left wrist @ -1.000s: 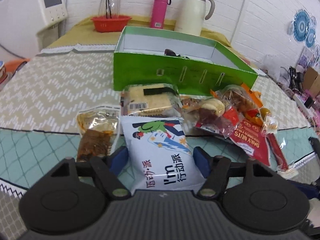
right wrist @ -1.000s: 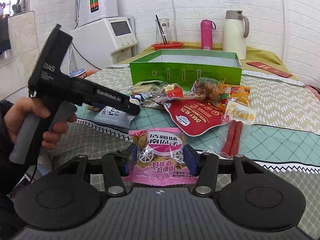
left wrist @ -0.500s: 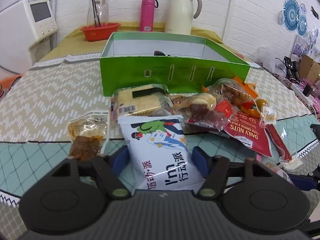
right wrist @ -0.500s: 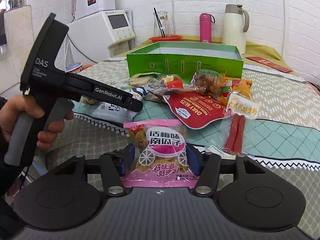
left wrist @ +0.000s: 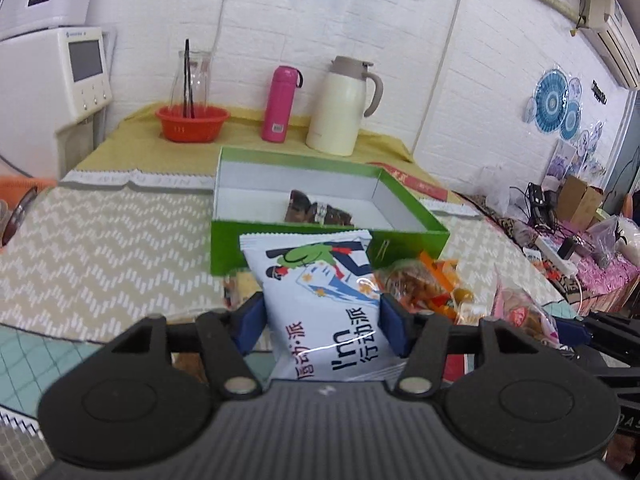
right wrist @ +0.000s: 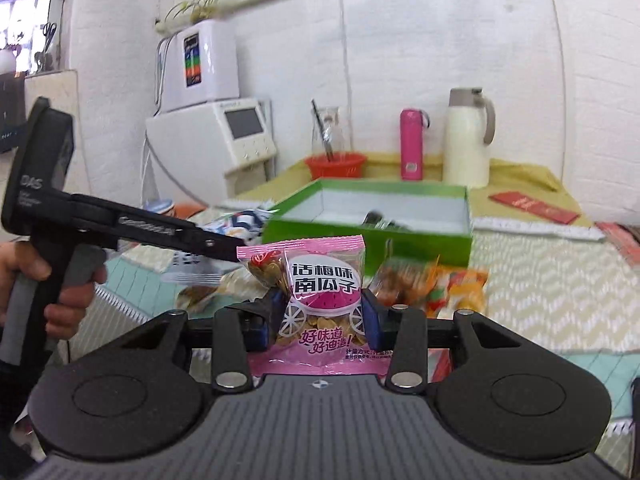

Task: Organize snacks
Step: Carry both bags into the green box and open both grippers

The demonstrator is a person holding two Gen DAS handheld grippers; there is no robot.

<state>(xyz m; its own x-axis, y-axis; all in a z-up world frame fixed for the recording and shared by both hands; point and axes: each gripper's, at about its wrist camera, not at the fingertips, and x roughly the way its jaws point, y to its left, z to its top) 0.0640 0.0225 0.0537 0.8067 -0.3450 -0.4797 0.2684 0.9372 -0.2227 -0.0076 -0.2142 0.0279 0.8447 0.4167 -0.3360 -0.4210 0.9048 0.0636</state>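
Snack packets, white (left wrist: 320, 300) and pink (right wrist: 320, 300), sit clamped in left (left wrist: 322, 320) and right claws (right wrist: 320, 320) before box rim (left wrist: 328, 232).

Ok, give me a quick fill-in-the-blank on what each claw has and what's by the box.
1. The left claw grips a ___ and blue packet.
2. The right claw grips a ___ seed packet.
3. The open box has ___ outer walls.
4. Behind the box, the slim bottle is ___.

Missing: white; pink; green; pink
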